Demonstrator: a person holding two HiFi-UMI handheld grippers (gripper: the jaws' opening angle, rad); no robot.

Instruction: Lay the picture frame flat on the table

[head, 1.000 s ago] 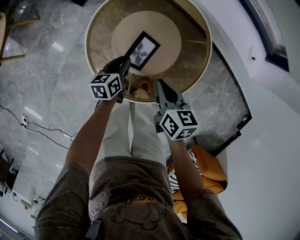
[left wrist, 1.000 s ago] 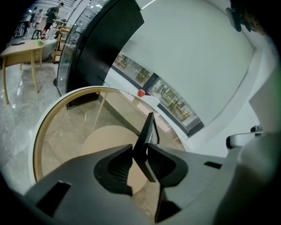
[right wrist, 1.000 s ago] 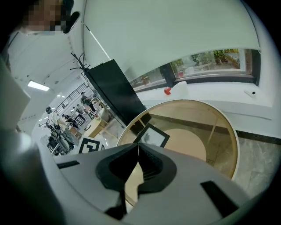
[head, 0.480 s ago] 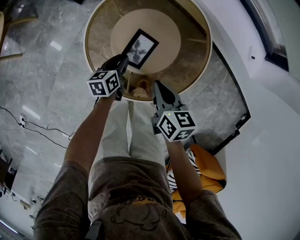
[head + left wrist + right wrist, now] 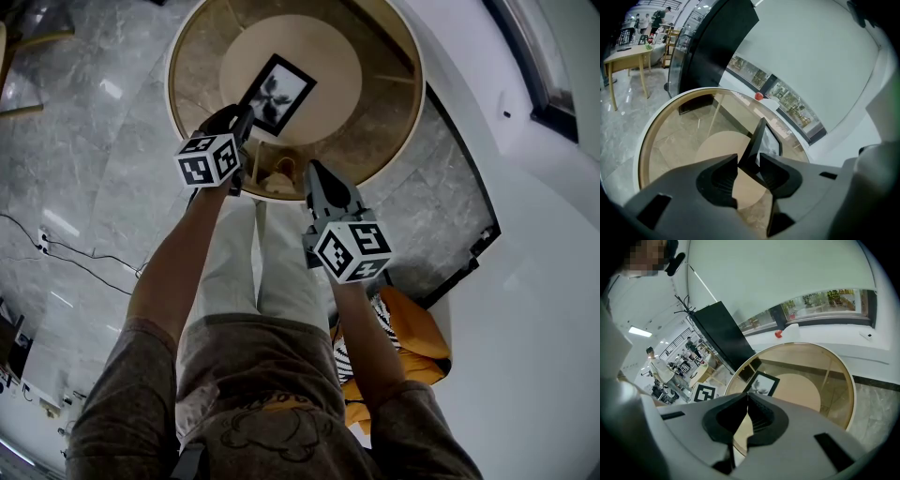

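Observation:
A black picture frame (image 5: 278,91) with a dark plant print sits over the middle of the round glass table (image 5: 412,103). My left gripper (image 5: 241,120) is at the frame's near corner. In the left gripper view, that corner (image 5: 757,140) stands tilted between the jaws of the left gripper (image 5: 749,158). The jaws are opening and the pads look just off its edges. My right gripper (image 5: 313,171) hovers over the table's near rim, to the right of the frame. Its jaws (image 5: 747,394) are shut with nothing in them. The frame (image 5: 761,383) shows beyond them.
The table has a wooden rim (image 5: 644,150) and a pale round base under the glass. A curved white ledge (image 5: 525,281) wraps the right side, and an orange bag (image 5: 417,328) lies by it. Cables (image 5: 56,248) trail on the grey floor. A wooden table (image 5: 628,54) and people stand far off.
The left gripper and the frame have shifted slightly up and left in the head view. The right gripper has barely moved.

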